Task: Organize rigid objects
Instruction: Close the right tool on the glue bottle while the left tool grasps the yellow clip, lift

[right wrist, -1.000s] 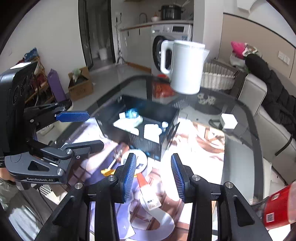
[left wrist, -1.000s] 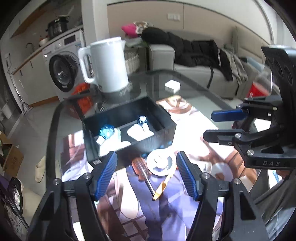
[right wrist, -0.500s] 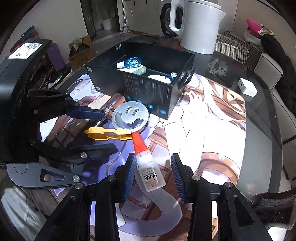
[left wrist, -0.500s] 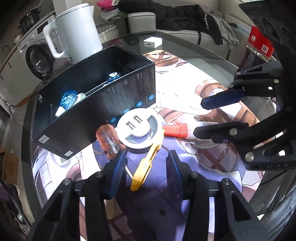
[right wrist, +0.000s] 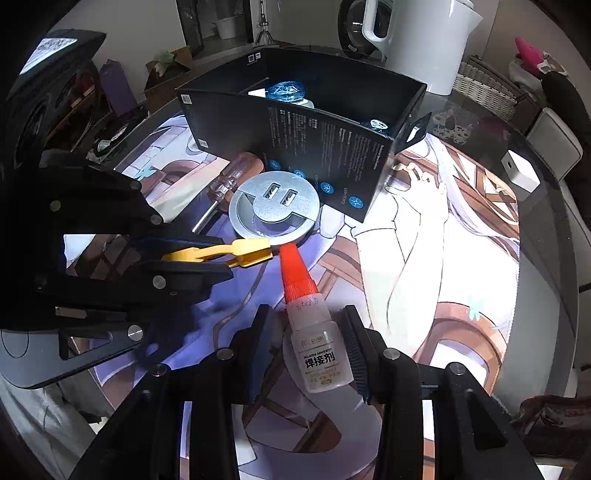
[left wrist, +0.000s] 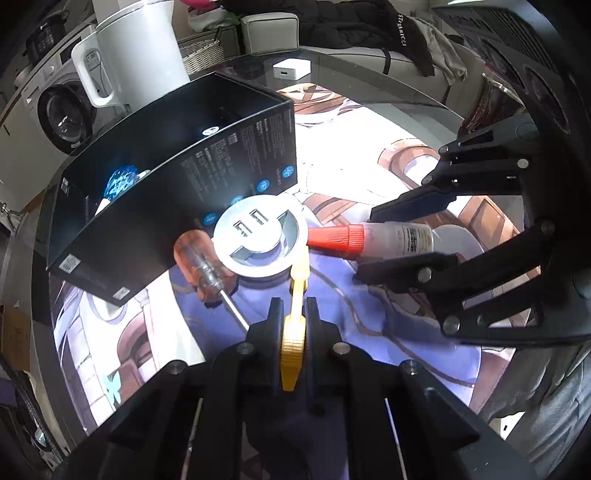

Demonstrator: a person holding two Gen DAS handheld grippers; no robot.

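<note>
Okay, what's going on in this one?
A person with two handheld grippers is tidying small items beside a black box. The left gripper has just closed on the yellow plastic clip. The right gripper is closing around the glue bottle, which lies on the printed mat; its pads don't clearly press yet.

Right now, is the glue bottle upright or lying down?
Lying down: the glue bottle rests flat on the mat, red nozzle pointing at the silver USB hub.

Washing machine, grey sofa
</note>
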